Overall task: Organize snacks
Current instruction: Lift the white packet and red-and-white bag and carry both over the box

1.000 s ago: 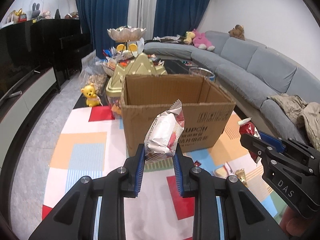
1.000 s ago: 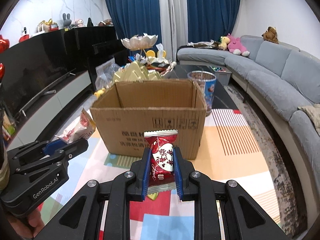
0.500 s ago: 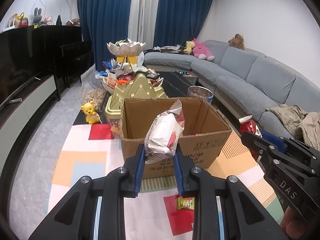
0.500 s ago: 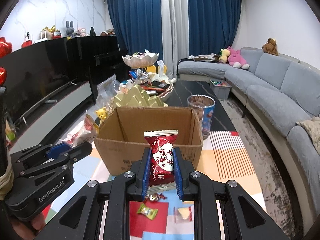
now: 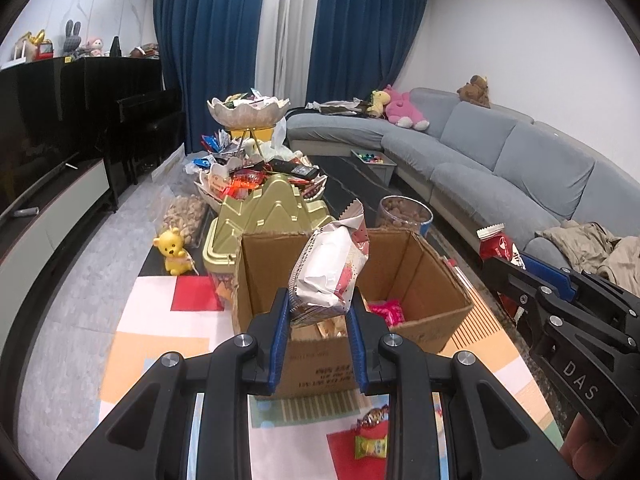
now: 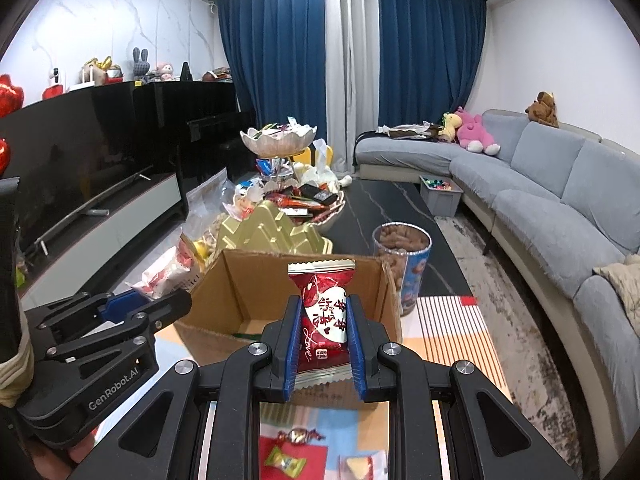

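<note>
"DAS" on right tongs [image 5: 496, 264], "GenRobot.AI" on left tongs [image 6: 176, 300]

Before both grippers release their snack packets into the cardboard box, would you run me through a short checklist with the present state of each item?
1. Left gripper holds the white packet firmly: ok, the packet stands clamped between the blue pads.
2. Right gripper holds the red packet firmly: ok.
3. Cardboard box is open on top: ok, flaps up, pink snack already inside.
4. White packet is over the opening: cannot tell, it seems near the front wall.
5. Red packet is over the opening: cannot tell, same doubt.
6. All loose snacks gathered: not ok, wrapped candies lie on the mat in front of the box.
</note>
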{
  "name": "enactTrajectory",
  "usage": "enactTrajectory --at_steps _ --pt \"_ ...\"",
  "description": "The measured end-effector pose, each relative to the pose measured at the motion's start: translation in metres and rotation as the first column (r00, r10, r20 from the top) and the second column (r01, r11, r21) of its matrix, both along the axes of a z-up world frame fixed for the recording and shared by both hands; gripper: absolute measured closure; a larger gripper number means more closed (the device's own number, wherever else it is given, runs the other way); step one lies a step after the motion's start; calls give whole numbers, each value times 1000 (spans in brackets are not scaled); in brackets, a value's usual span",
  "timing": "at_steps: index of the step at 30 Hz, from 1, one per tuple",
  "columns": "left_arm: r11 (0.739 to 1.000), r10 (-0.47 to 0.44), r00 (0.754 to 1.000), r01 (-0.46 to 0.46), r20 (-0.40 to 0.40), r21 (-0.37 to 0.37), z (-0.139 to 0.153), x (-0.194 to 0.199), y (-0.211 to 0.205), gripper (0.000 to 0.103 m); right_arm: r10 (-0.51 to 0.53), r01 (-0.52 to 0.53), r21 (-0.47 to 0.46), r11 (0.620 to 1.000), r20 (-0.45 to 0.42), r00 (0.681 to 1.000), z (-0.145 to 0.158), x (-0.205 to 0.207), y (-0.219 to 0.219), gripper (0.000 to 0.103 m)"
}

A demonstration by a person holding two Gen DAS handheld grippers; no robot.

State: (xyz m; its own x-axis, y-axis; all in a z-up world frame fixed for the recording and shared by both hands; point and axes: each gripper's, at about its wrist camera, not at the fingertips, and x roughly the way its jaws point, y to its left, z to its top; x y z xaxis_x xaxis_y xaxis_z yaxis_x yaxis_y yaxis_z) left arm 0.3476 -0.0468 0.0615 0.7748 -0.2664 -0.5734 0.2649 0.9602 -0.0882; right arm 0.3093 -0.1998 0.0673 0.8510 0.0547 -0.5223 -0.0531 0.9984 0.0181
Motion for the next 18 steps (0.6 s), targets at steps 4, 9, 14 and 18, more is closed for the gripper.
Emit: enactTrajectory --at_steps 4,9,14,18 --pt "1000 -1 1000 1 -9 1 -4 15 -2 75 3 -3 4 1000 -5 1000 -1 15 0 80" --pt "1000 0 1000 0 -22 -1 -11 32 -3 75 7 -7 9 1000 -18 1000 -7 34 -2 80" --pt "1000 -1 999 1 -34 -1 -18 45 -5 75 14 -14 8 1000 -30 999 -15 48 -1 80" --pt "1000 -5 999 5 -42 -1 -24 54 -6 75 21 -21 7 1000 -40 999 -20 58 0 80"
